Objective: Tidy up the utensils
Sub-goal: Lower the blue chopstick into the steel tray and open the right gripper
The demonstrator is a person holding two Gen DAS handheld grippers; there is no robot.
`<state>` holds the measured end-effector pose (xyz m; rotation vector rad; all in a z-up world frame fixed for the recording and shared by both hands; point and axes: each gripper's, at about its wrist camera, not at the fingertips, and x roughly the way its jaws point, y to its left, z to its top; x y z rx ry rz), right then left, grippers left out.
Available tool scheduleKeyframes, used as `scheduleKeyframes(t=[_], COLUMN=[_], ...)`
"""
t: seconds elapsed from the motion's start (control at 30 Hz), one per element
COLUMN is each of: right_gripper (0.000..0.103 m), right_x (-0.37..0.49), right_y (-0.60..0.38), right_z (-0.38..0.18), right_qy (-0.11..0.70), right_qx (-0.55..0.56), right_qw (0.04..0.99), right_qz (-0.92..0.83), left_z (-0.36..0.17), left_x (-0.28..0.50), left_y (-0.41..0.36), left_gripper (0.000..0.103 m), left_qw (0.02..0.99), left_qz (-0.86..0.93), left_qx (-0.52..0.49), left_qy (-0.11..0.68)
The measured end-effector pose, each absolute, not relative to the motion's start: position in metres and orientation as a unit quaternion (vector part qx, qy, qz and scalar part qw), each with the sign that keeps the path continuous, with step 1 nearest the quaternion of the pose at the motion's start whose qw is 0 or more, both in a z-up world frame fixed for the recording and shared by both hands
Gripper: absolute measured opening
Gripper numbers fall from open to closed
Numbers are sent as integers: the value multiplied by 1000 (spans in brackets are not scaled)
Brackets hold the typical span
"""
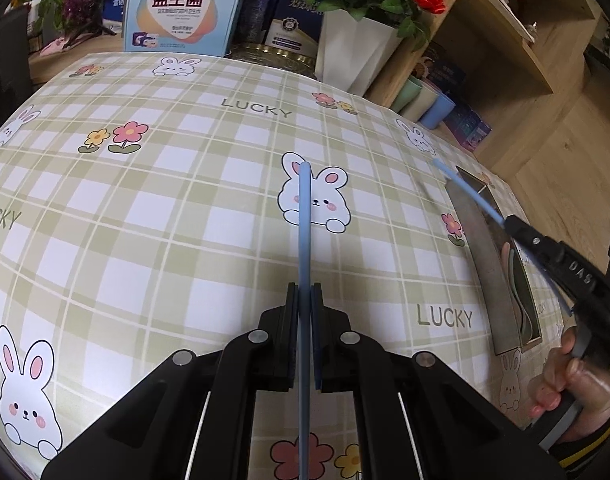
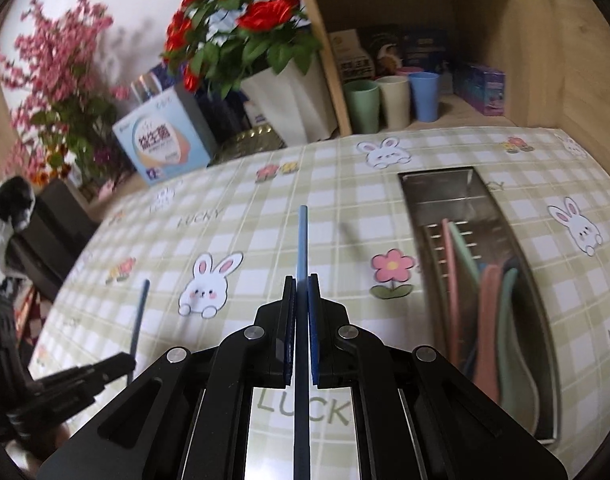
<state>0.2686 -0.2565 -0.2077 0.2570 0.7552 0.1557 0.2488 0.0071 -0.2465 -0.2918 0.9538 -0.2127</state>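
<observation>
Chopsticks, 2 of them and both pale blue, are held above the checked tablecloth (image 1: 153, 216), 1 in each gripper. The left gripper (image 1: 305, 292) has its jaws pressed together on the left chopstick (image 1: 305, 216), which runs out straight ahead over a printed rabbit and is gripped part-way along its length, the rest passing back between the jaws toward the camera. The right gripper (image 2: 303, 284) is likewise clamped on the right chopstick (image 2: 303, 236); from the left wrist view it stands over the steel tray (image 1: 477, 240) at the right side of the table, the stick slanting up and away. The steel tray already holds several pink and green utensils (image 2: 493, 304) lying lengthwise at its near end, with its far end bare.

Risks, as I judge them: each stick is thin and smooth and pinched at a single narrow spot, so it could pivot or slide in the pads if swung quickly. A long overhang in front could catch the tray's wall on the way down and lever the stick loose. Dropped from height, a chopstick may bounce off the utensils in the tray and roll across the cloth. With both grippers heading for 1 narrow tray, they could also knock each other.
</observation>
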Motion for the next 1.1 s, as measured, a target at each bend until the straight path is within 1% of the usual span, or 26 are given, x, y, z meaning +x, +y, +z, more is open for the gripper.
scheduleKeyframes(t=[0.17,0.27,0.4,0.6,0.73,0.87,1.1], right_gripper=[5,5,5,5,5,6,7], right_x=[262,263,262,264,276,289,282], right_y=[-286,-311,-338,-344,-340,-342,-348], right_z=[-190,-189,-205,-233,-241,-253,-265], right_qy=[337,337,360,393,407,434,452], right_qx=[143,165,198,222,217,239,274], right_qw=[929,927,912,892,887,869,849], right_qz=[50,20,-8,-15,-8,-3,-5], left_z=[-245,-244,-244,-245,-246,-248,-248], left_x=[246,245,245,245,245,245,247], left_y=[6,5,4,3,3,4,6], left_gripper=[6,6,6,6,6,6,6], left_qw=[873,874,873,872,872,872,870], left_qz=[-101,-99,-101,-102,-101,-100,-100], left_qx=[-135,-135,-135,-131,-132,-134,-135], left_qy=[457,457,457,460,460,461,464])
